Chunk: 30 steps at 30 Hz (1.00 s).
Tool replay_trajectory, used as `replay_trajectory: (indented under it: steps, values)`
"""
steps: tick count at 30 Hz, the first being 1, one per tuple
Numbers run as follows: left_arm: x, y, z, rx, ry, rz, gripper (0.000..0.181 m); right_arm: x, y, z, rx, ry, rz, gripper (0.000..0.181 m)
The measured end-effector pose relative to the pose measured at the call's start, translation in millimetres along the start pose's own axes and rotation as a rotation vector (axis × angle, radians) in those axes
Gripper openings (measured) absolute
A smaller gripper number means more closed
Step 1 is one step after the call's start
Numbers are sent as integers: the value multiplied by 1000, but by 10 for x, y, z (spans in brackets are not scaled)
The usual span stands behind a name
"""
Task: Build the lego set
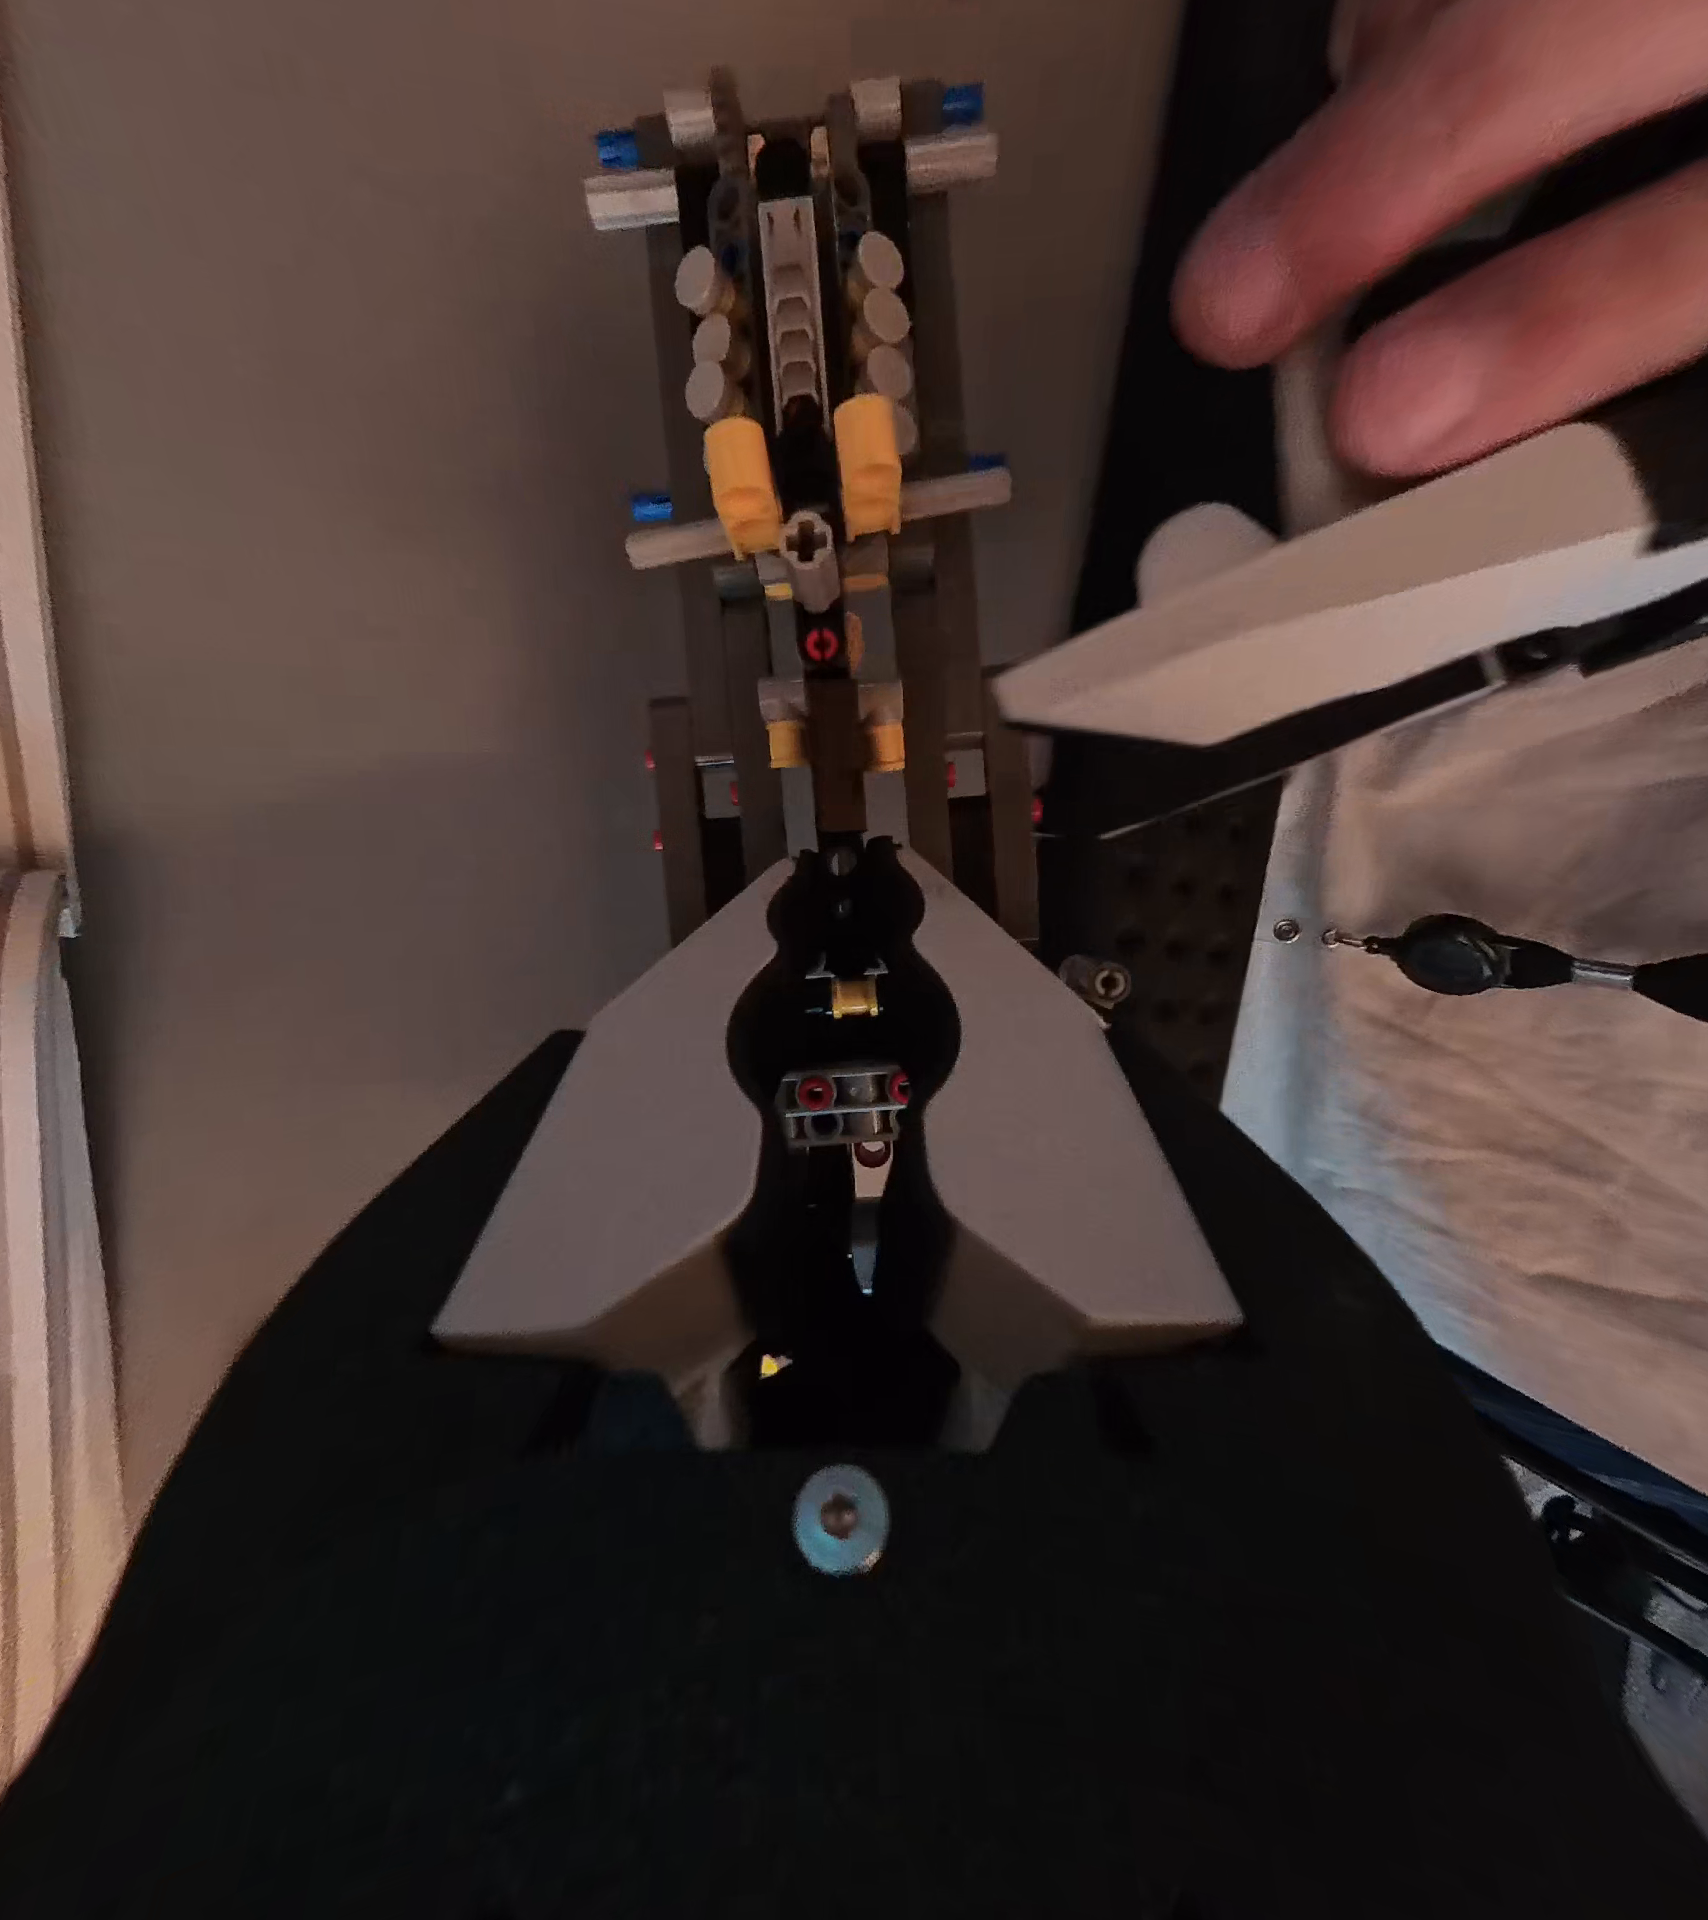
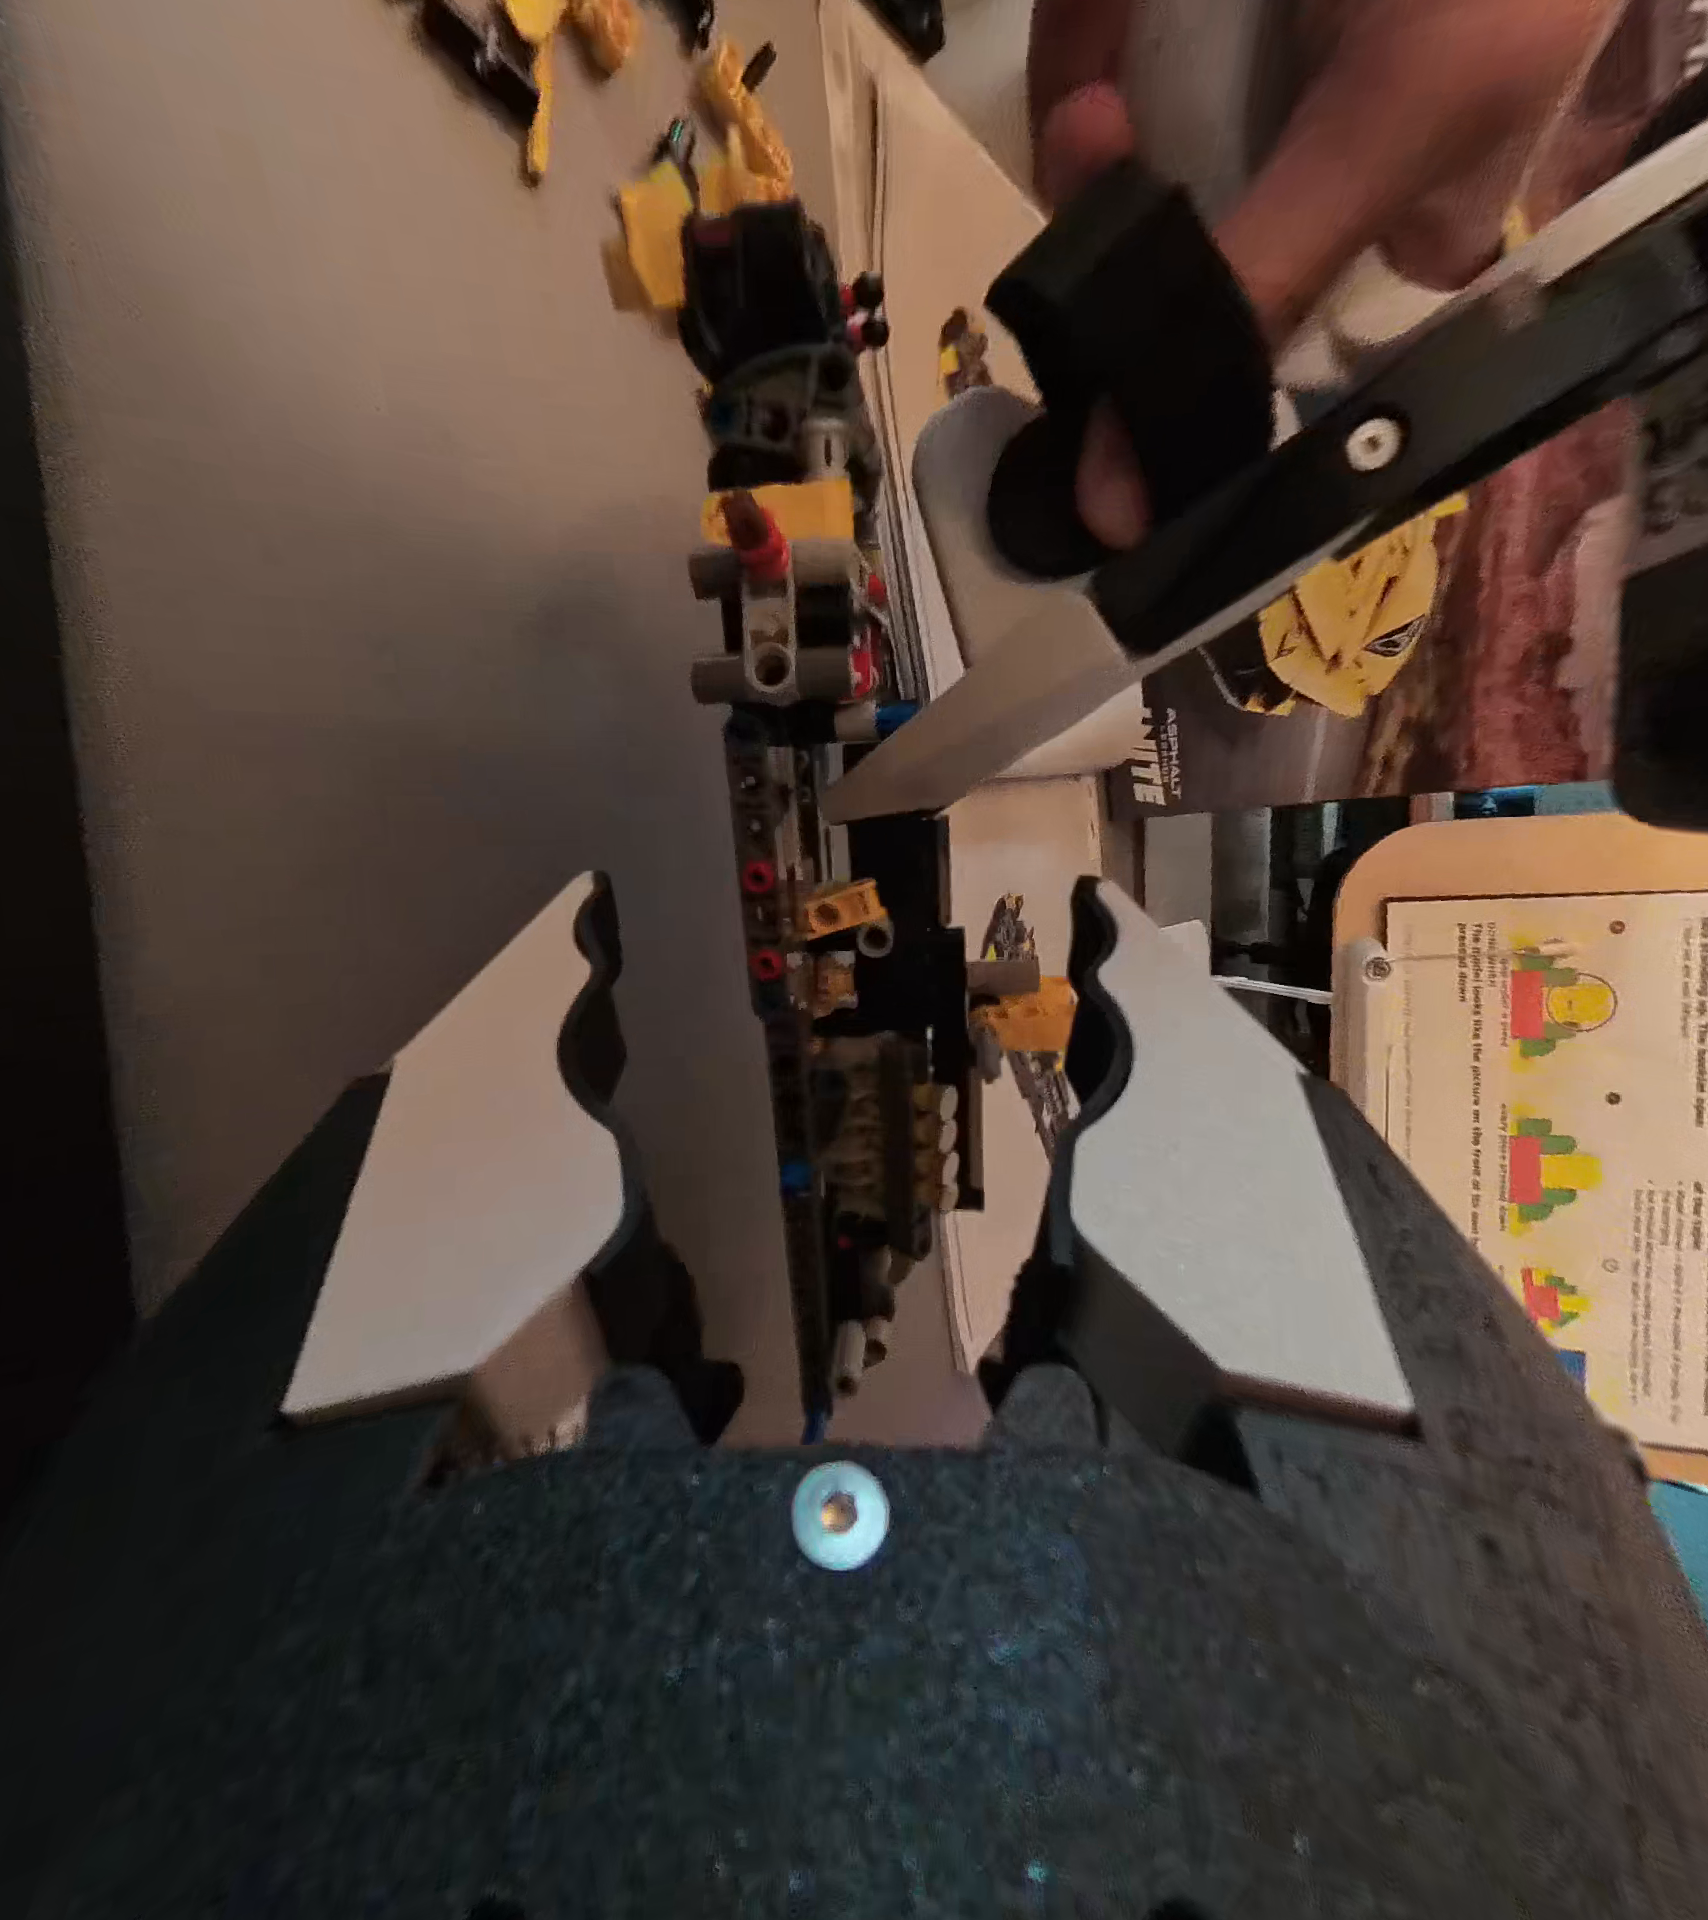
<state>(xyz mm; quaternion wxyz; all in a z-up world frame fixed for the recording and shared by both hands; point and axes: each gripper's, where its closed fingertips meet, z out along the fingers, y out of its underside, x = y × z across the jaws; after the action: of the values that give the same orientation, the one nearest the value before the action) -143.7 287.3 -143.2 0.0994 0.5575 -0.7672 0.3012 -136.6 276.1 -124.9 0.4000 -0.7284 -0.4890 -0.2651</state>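
Left tongs [image 1: 845, 883] in the left wrist view are clamped tight on the near end of the lego chassis [image 1: 808, 436], which stretches away over the pale table [image 1: 341, 623]; the other gripper crosses at upper right.

Right tongs [image 2: 839, 914] in the right wrist view gape wide, empty, straddling the chassis without touching it. Loose yellow pieces [image 2: 663, 229] lie beyond, and an instruction sheet [image 2: 1598, 1143] sits to the right.

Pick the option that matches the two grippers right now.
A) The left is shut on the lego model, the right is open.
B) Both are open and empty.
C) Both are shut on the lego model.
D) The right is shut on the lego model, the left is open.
A: the left gripper has its fingers closed around the end of the lego model, while the right gripper stands spread wide with nothing clamped.
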Motion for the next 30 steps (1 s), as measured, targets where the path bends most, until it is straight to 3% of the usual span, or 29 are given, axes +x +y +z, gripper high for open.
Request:
replay_trajectory:
  steps: [7,9,17,30]
  values:
    - [162,-43,-1,-5,1,21,6,-36,125,108,-65,-44,-92,71]
    - [197,-62,9,-2,2,30,6,-61,168,124,-95,-51,-115,59]
    - [245,-97,45,1,-25,63,6,47,222,114,-120,55,-246,42]
    - [215,-120,87,-8,-55,59,6,-14,274,129,-125,29,-159,45]
